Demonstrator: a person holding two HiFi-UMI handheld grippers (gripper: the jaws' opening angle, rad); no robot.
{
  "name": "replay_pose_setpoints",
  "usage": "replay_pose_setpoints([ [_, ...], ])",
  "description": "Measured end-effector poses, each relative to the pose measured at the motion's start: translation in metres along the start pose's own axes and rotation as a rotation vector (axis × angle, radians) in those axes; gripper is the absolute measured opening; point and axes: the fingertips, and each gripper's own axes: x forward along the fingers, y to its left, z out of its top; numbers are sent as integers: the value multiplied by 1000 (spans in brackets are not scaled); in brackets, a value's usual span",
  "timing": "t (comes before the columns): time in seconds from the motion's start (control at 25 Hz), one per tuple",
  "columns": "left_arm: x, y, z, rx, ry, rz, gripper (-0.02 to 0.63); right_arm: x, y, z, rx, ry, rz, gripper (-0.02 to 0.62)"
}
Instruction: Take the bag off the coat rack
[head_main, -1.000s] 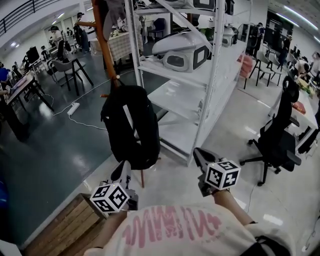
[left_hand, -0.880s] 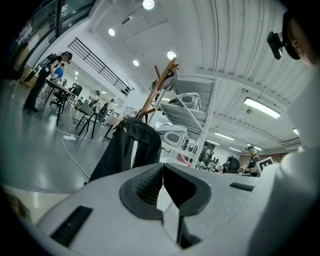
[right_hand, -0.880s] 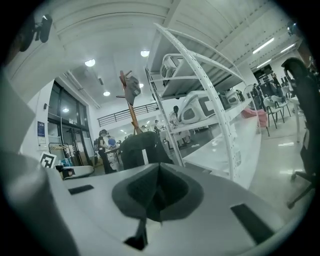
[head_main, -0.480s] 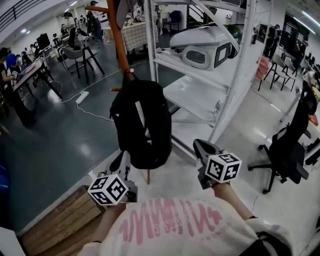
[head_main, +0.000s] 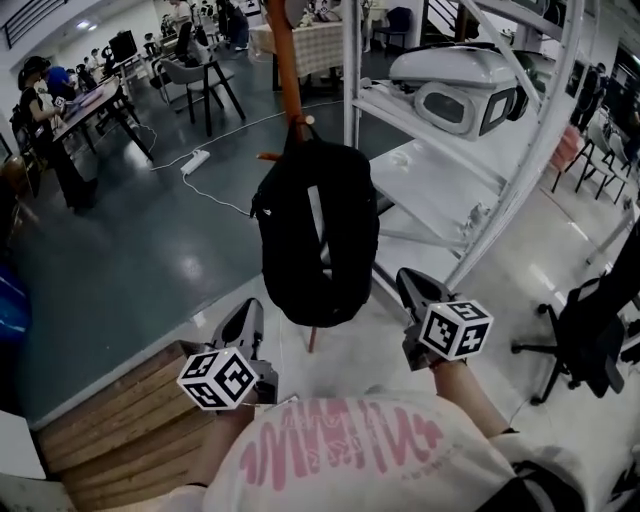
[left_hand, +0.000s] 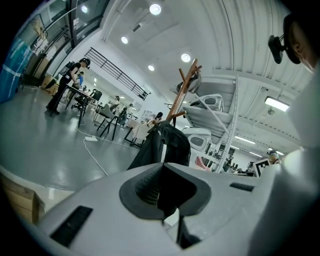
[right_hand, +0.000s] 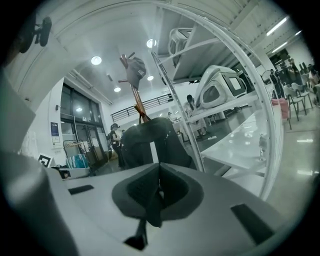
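On the coat rack (head_main: 291, 95), one black bag (head_main: 318, 235) hung from a peg against the pole, clear of the floor. Two grippers sat below the rack: left gripper (head_main: 243, 322) to its left, right gripper (head_main: 415, 290) to its right, neither touching the bag. Both pairs of jaws were pressed together, nothing between them. One white shelf unit (head_main: 480, 200) stood just right of the rack. Only the right gripper view showed one grey cap (right_hand: 136, 70) on the rack's top; the head view cut that off.
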Motion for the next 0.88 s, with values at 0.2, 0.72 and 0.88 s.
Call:
replay_pose_setpoints([
  [0.2,-1,15,-8,-24,4,65,5,17,-7,-6,17,33,13,6],
  [0.72,36,23,22,-93,-149,168,5,86,-21,42,-54,55,151,7],
  [0.88,57,25,33,-101,-163,197,5,110,-26,71,-77,44,205,6],
])
